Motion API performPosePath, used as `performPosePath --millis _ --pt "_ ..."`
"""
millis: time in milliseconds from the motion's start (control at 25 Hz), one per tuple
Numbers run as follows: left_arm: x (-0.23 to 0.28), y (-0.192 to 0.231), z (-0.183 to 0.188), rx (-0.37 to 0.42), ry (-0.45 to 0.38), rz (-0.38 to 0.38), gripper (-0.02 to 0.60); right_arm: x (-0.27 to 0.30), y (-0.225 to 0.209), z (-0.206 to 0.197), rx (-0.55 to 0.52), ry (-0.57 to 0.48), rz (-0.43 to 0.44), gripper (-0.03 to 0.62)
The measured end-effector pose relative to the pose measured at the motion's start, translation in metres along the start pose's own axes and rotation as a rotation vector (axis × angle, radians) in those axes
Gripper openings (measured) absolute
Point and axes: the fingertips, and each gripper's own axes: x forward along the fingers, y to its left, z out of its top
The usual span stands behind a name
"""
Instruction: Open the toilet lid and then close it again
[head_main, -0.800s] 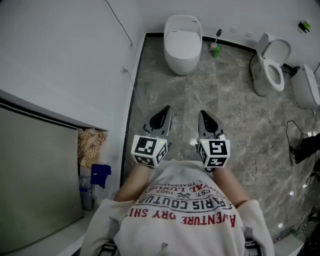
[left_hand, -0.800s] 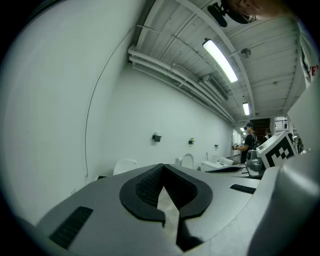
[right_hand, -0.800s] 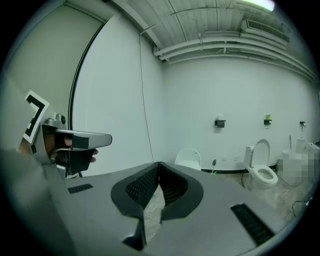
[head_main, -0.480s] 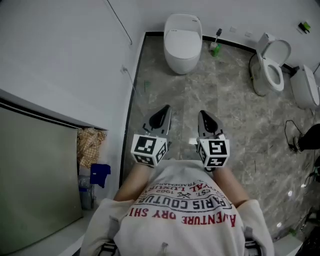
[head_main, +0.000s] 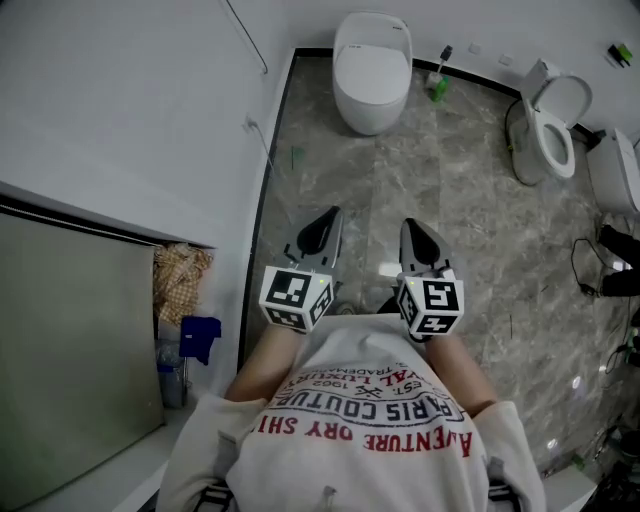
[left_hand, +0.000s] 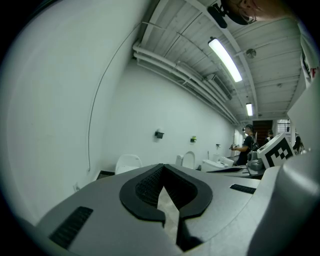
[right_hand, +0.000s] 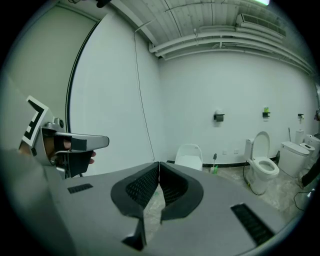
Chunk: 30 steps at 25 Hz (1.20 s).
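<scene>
Both the left gripper (head_main: 322, 228) and right gripper (head_main: 420, 236) are pressed together and empty, well apart from the toilet (head_main: 366, 116) at the far wall, so the step in hand looks like the approach, and the next move calls for reaching its closed lid (head_main: 372, 62).

Left tongs (head_main: 325, 228) and right tongs (head_main: 415, 236) side by side, both closed, empty.

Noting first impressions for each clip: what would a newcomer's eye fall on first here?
The left gripper and right gripper are held side by side in front of the person, both shut and empty, above the grey marbled floor. Ahead against the far wall stands a white toilet with its lid down. Off to the right, a second toilet has its lid up.
</scene>
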Motion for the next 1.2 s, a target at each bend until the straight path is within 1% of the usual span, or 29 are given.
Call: performPosePath --millis 120,320,480,600,680,840,960,1120,1200 --pt "0.005 0.003 -0.007 0.0 0.026 -0.006 0.005 0.008 -0.006 -0.005 0.011 0.02 0.002 0.014" --pt "0.021 0.009 -0.018 -0.013 0.052 0.007 0.005 0.032 -0.021 -0.009 0.027 0.038 0.006 0.014" --pt "0.05 0.019 -0.022 -0.027 0.069 0.035 0.005 0.06 -0.04 -0.005 0.026 0.039 0.029 0.014" --pt "0.079 0.027 -0.024 -0.024 0.085 0.048 0.005 0.09 -0.062 -0.003 0.047 0.048 0.04 0.014" --pt "0.103 0.035 -0.024 -0.03 0.094 0.06 0.005 0.114 -0.081 0.004 0.058 0.048 0.042 0.014" --pt "0.165 0.05 -0.023 -0.053 0.116 0.092 0.005 0.168 -0.125 0.019 0.041 0.053 0.059 0.014" --pt "0.215 0.056 -0.024 -0.071 0.132 0.103 0.005 0.206 -0.156 0.021 0.058 0.088 0.094 0.014" --pt "0.284 0.061 -0.021 -0.09 0.15 0.126 0.005 0.249 -0.199 0.024 0.033 0.127 0.135 0.014" --pt "0.316 0.061 -0.021 -0.095 0.159 0.124 0.005 0.268 -0.22 0.025 0.034 0.143 0.146 0.015"
